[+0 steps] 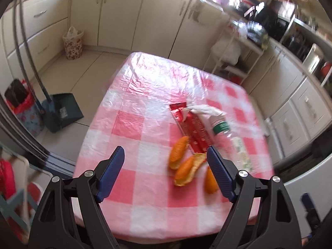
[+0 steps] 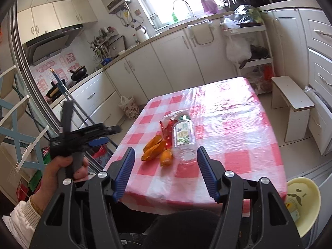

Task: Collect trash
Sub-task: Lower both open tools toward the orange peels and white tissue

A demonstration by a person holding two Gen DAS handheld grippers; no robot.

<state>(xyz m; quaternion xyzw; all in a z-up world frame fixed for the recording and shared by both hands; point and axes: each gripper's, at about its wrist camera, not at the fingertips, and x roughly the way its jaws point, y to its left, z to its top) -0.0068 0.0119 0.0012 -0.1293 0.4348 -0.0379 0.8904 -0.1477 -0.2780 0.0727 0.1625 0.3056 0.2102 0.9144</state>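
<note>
My right gripper (image 2: 165,166) hangs above the near end of the table (image 2: 238,124), jaws apart with nothing between the pads. Past them lie orange peels (image 2: 157,150), a red wrapper (image 2: 167,130) and a clear plastic bottle (image 2: 183,134) on its side, all close together on the checked cloth. At far left a hand (image 2: 62,171) grips my left gripper (image 2: 97,137). A yellow bowl (image 2: 305,203) sits at lower right.
</note>
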